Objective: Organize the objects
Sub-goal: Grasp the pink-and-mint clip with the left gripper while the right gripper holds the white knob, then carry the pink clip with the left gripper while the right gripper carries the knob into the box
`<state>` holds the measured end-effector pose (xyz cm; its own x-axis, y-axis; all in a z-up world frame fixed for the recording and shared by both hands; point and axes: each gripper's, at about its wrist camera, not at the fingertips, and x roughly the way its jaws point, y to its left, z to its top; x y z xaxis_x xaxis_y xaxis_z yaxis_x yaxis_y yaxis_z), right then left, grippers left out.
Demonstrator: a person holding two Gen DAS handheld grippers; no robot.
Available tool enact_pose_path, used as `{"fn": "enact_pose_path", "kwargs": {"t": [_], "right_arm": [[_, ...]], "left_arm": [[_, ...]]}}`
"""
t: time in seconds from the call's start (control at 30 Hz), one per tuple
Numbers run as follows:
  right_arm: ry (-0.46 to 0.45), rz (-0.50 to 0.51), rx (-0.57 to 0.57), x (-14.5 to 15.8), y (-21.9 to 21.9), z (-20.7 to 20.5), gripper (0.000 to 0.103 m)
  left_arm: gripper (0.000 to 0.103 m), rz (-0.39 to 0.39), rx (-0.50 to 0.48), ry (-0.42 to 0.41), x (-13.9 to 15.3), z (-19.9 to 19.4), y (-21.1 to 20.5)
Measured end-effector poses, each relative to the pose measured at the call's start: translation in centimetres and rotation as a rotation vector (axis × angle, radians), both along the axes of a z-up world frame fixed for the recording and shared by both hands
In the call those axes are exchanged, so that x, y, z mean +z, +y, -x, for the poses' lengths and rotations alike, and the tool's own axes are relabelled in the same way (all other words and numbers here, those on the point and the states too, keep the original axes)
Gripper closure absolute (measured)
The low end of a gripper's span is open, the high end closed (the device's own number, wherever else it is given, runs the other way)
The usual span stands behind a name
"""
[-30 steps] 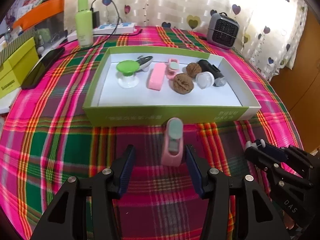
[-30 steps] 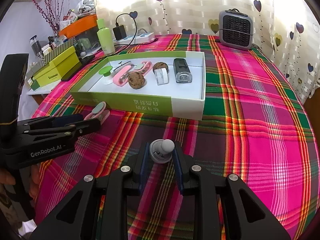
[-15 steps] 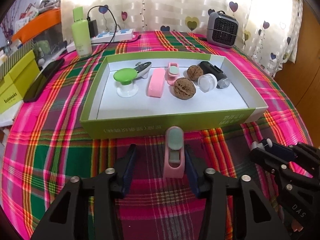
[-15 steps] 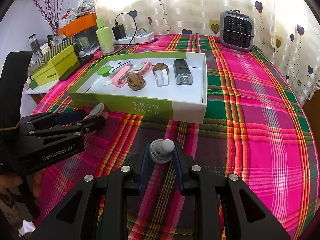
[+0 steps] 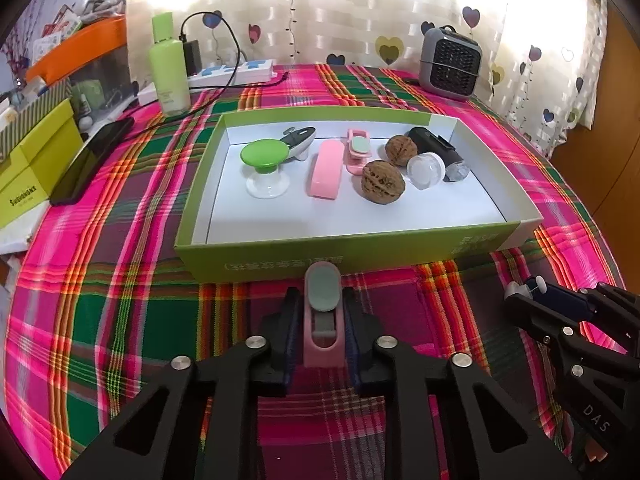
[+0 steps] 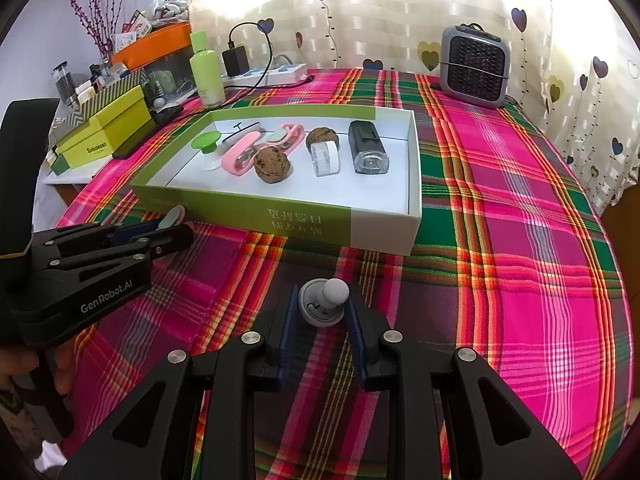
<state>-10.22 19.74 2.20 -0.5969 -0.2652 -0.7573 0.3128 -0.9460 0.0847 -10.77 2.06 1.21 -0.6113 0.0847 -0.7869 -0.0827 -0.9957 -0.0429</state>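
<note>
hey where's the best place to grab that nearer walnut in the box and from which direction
Take the nearer walnut across its rounded middle, from straight above. The box walls block a low sideways approach. The white cap sits close on its right and the pink case on its left, so line the tool fingers front to back.

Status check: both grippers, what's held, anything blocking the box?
Left gripper shut on pink clip. Right gripper shut on grey knob. Green box dead ahead, near wall between clip and tray floor. Nothing else in the way.
</note>
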Motion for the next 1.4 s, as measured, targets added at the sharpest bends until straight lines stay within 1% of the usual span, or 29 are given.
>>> {"fn": "enact_pose_path", "kwargs": {"t": [0.7, 1.13, 1.4], "right_arm": [[0.005, 0.006, 0.020, 0.3, -1.7, -0.5, 0.078], [0.034, 0.027, 0.032, 1.6, -1.8, -0.4, 0.078], [0.059, 0.034, 0.035, 2.6, -2.0, 0.2, 0.078]], "left_arm": [[0.087, -0.050, -0.026, -0.006, 0.0, -1.0, -0.7], [0.087, -0.072, -0.044, 0.030, 2.1, -1.5, -0.7], [0.087, -0.084, -0.044, 0.034, 2.8, -0.4, -0.8]]}}
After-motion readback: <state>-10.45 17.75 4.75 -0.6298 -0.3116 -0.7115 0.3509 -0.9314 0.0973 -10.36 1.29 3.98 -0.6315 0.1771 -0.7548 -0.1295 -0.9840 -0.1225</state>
